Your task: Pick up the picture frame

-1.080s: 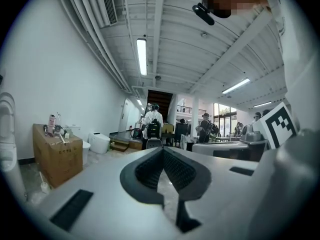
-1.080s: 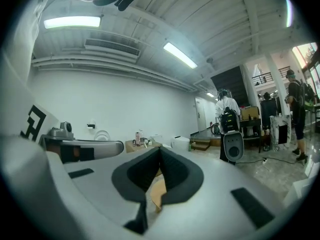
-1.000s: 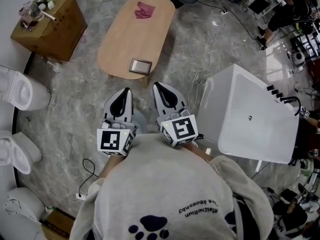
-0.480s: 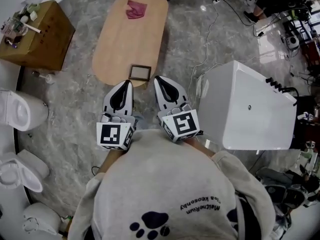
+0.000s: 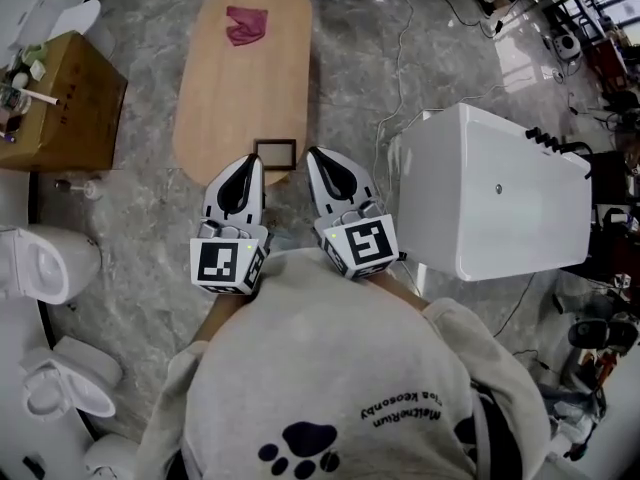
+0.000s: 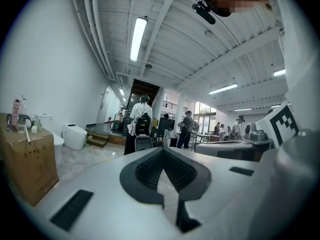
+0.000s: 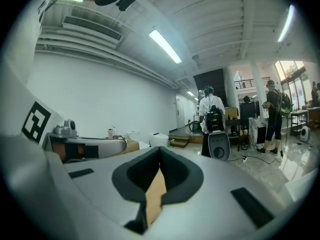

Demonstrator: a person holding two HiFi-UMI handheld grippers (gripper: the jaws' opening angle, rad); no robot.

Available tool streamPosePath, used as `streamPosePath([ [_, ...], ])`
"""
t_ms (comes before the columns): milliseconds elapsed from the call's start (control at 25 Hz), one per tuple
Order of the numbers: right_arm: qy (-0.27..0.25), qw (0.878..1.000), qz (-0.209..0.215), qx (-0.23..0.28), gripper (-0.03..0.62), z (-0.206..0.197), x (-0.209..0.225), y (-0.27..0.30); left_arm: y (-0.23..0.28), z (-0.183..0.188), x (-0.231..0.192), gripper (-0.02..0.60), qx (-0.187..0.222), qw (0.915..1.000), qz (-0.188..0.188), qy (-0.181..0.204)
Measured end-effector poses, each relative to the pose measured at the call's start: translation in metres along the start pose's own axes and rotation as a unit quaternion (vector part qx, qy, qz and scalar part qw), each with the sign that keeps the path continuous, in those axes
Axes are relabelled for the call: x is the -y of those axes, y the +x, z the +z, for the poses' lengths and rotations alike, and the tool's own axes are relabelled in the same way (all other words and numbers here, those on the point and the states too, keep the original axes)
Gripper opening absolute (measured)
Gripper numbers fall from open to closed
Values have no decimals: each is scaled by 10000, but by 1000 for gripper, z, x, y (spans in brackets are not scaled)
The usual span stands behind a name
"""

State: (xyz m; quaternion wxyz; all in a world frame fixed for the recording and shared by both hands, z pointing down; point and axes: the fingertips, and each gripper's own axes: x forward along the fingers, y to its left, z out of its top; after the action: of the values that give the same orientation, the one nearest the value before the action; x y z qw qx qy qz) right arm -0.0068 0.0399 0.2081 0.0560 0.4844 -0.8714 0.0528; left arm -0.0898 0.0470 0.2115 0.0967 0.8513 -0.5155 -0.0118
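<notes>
The picture frame (image 5: 275, 153), small with a dark rim, lies flat at the near end of the oval wooden table (image 5: 235, 88). My left gripper (image 5: 253, 161) and right gripper (image 5: 313, 155) are held side by side in front of the person's chest and point at the table's near edge. The frame sits just beyond and between their tips, touching neither. Both grippers are shut and hold nothing. In the left gripper view the jaws of the left gripper (image 6: 162, 149) meet at the tip. In the right gripper view the right gripper (image 7: 160, 149) is also shut, with the tabletop showing through the slit.
A pink cloth (image 5: 240, 23) lies at the table's far end. A white tub-like unit (image 5: 500, 193) stands to the right, a cardboard box (image 5: 60, 108) to the left, and toilets (image 5: 40, 263) at the lower left. Cables (image 5: 395, 58) run across the marble floor. Several people stand far off.
Both grippers have come forward toward the table. The frame, formerly well ahead of the tips, now lies just beyond them. Both jaws stayed shut.
</notes>
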Motion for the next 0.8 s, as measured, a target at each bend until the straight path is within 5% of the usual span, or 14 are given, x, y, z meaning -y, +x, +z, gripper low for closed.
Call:
streamPosePath([
  [800, 106, 9997, 19, -200, 8, -6, 19, 33, 32, -10, -21, 8, -216, 9996, 43, -159],
])
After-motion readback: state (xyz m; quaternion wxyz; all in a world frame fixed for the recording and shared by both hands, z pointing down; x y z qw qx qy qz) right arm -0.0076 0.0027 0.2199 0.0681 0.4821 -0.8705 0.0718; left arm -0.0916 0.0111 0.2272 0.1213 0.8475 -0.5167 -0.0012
